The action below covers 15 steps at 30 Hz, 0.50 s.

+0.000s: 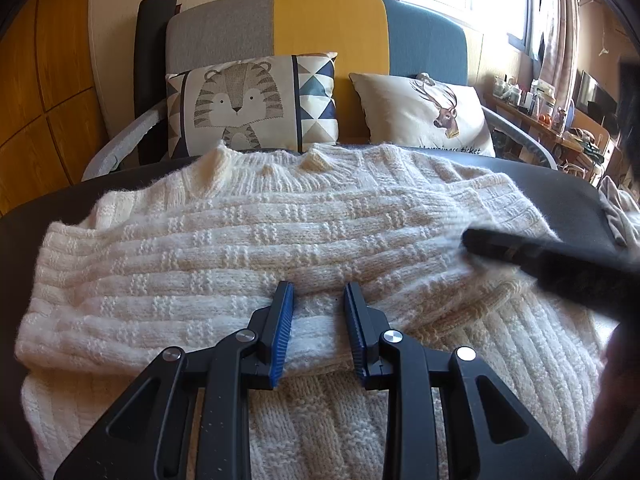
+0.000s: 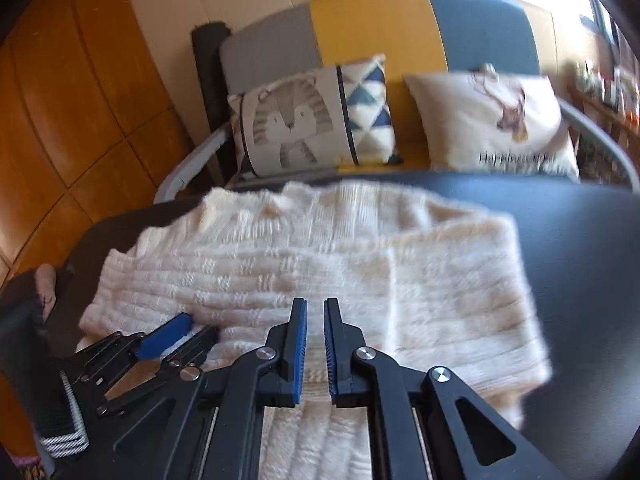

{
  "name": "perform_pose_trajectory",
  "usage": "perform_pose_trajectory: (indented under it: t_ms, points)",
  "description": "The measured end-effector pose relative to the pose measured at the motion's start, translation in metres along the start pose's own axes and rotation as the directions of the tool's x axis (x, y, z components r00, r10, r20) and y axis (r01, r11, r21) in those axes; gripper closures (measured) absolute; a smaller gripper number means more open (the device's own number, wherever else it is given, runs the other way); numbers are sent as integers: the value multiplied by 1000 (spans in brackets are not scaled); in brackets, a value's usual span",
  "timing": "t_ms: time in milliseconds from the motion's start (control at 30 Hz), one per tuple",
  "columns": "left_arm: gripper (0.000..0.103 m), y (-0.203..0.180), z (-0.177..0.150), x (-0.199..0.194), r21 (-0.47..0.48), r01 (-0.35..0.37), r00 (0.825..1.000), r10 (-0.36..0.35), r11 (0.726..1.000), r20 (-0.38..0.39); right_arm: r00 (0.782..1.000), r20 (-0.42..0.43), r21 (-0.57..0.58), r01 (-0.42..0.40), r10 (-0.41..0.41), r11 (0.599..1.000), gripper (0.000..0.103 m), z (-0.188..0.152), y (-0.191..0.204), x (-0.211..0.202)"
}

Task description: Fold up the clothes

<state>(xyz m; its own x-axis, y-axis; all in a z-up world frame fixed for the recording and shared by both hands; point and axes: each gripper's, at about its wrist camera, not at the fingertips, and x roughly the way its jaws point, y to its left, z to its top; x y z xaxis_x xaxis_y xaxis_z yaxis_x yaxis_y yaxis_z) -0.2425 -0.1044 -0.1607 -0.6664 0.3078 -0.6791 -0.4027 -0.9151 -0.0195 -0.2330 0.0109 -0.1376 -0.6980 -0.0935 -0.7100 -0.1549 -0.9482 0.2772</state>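
I find the cream knit sweater (image 1: 280,240) lying on the dark table (image 2: 580,260), partly folded, its collar toward the sofa with the tiger cushion (image 1: 240,108). My left gripper (image 1: 318,292) rests at the sweater's near fold, jaws part spread around a ridge of knit; I cannot tell whether the pads press it. My right gripper (image 2: 316,308) hovers over the sweater's right half, jaws narrowly apart and empty. Risk, in my judgement: this bulky, springy knit may slip a loose pinch or catch on the ribbed pads, dragging the fold askew.
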Motion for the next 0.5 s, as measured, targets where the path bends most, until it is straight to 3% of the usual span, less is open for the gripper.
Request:
perform_pose_trajectory:
  t_ms: [100,267,400,500]
  points:
    - [74,0,0,0,-3,3,1000,-3,1000,-1,1000,12,29,9,-9,1000,96,-11,-3,7]
    - [74,2,1,-2,-12,17,1000,-17,1000,-6,997,28,-22,79,-78,997,96,-15,5,12]
    - [74,12,3,-10,-51,70,997,-71,996,-17,996,36,-21,83,-82,996,97,-16,3,12]
    - [74,16,0,-27,-38,57,998,-58,998,-8,995,39,-27,93,-92,995,97,-15,4,14]
